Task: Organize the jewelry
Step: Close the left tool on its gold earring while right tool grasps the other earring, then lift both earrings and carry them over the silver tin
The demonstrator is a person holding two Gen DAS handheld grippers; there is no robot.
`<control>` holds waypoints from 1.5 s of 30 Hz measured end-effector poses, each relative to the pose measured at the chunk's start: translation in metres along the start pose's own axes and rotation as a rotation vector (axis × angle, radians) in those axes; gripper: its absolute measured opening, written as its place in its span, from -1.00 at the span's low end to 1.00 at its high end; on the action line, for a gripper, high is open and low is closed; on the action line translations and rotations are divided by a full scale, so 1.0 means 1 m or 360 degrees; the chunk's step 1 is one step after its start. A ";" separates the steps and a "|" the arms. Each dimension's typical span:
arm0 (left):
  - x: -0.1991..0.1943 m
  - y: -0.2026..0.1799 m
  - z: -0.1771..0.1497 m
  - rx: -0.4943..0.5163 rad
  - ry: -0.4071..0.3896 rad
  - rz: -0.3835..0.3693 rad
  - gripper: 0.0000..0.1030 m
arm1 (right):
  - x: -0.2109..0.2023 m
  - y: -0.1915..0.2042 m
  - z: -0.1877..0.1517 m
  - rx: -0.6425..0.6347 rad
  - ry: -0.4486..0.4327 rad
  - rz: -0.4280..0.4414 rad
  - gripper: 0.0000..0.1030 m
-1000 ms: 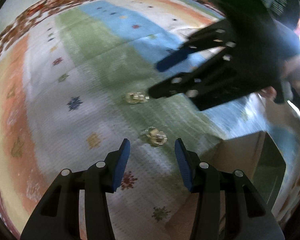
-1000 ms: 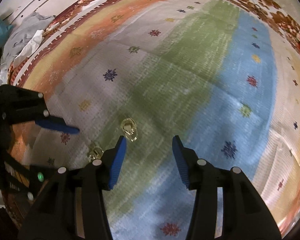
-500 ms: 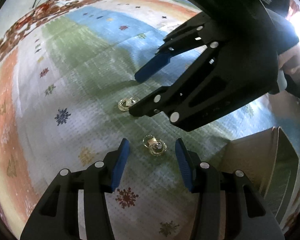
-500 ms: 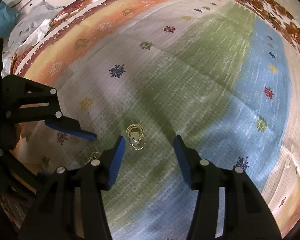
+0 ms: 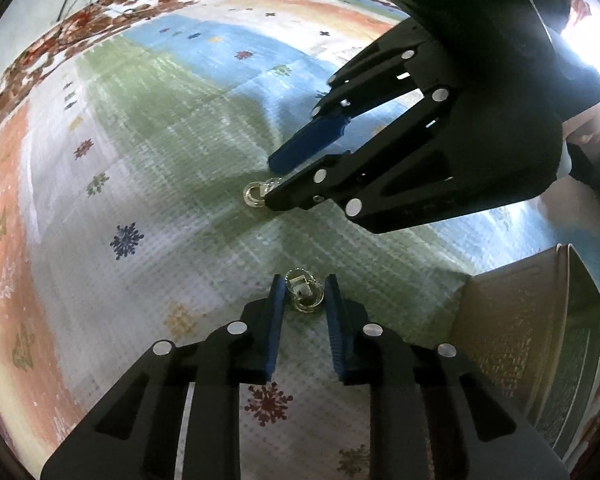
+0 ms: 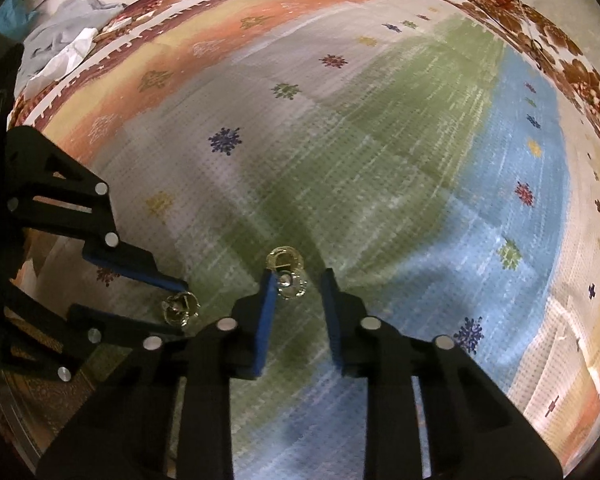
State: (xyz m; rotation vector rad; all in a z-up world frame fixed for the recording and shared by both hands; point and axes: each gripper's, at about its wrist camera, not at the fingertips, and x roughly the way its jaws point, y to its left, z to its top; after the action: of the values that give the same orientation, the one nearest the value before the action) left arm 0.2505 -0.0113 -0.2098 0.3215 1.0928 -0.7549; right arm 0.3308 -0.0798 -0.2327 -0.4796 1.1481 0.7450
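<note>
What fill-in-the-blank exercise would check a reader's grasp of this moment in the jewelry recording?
The left gripper, jaws just closing, has a gold earring between pads coloured ___. The right gripper, jaws also just closing, straddles a second earring on the ___ stripe of the rug. In the left wrist view, the brown box sits at the picture's ___ edge.
Missing words: blue; green; right.

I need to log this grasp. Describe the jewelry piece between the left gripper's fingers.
The jewelry piece is small, shiny and gold-coloured: linked round rings with a pale, square-looking centre. It lies flat on the striped rug, near where the green band meets the pale one. The left gripper, whose jaws have just been closing, brackets it, and its blue pads look to touch both sides.
</note>
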 end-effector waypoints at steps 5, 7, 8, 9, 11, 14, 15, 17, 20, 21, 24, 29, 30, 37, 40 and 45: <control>0.000 0.002 0.001 0.0003 -0.0014 -0.0023 -0.68 | 0.000 0.001 -0.002 0.0002 -0.0024 0.0005 -0.71; 0.000 0.002 -0.001 -0.0005 -0.0025 -0.0020 -0.68 | -0.001 0.000 -0.004 0.0010 -0.0043 0.0008 -0.72; -0.001 0.002 -0.001 -0.0019 -0.0022 -0.0021 -0.68 | -0.002 0.001 -0.005 0.0012 -0.0051 0.0004 -0.72; -0.002 0.002 -0.002 -0.0027 -0.0021 -0.0016 -0.69 | -0.003 0.001 -0.005 0.0013 -0.0053 0.0001 -0.72; -0.005 0.003 -0.003 -0.0046 -0.0022 -0.0007 -0.69 | -0.004 0.002 -0.005 0.0010 -0.0051 -0.0008 -0.73; -0.007 0.004 -0.004 -0.0071 -0.0026 0.0008 -0.69 | -0.006 0.002 -0.005 0.0022 -0.0043 -0.0015 -0.75; -0.008 0.005 -0.005 -0.0078 -0.0031 0.0016 -0.69 | -0.007 0.002 -0.006 0.0024 -0.0041 -0.0021 -0.76; -0.012 0.006 -0.007 -0.0096 -0.0038 0.0029 -0.69 | -0.009 0.003 -0.007 0.0030 -0.0041 -0.0027 -0.80; -0.019 0.009 -0.008 -0.0132 -0.0065 0.0040 -0.69 | -0.013 0.004 -0.008 0.0042 -0.0048 -0.0034 -0.81; -0.022 0.009 -0.009 -0.0143 -0.0073 0.0038 -0.69 | -0.015 0.004 -0.008 0.0045 -0.0052 -0.0033 -0.81; -0.031 0.009 -0.009 -0.0169 -0.0100 0.0048 -0.69 | -0.021 0.007 -0.008 0.0047 -0.0065 -0.0036 -0.81; -0.043 0.005 -0.011 -0.0160 -0.0115 0.0062 -0.69 | -0.035 0.011 -0.010 0.0058 -0.0093 -0.0042 -0.81; -0.046 0.003 -0.012 -0.0164 -0.0121 0.0065 -0.69 | -0.039 0.013 -0.011 0.0061 -0.0103 -0.0048 -0.81; -0.066 -0.007 -0.015 -0.0168 -0.0150 0.0097 -0.69 | -0.064 0.023 -0.020 0.0070 -0.0134 -0.0086 -0.81; -0.074 -0.010 -0.016 -0.0173 -0.0166 0.0118 -0.69 | -0.075 0.027 -0.025 0.0089 -0.0141 -0.0096 -0.81; -0.098 -0.023 -0.022 -0.0194 -0.0217 0.0170 -0.69 | -0.097 0.037 -0.034 0.0113 -0.0177 -0.0119 -0.81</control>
State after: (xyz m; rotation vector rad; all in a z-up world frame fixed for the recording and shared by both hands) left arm 0.1955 0.0228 -0.1301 0.2196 0.9801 -0.6035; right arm 0.2614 -0.1053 -0.1529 -0.4141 1.0437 0.6561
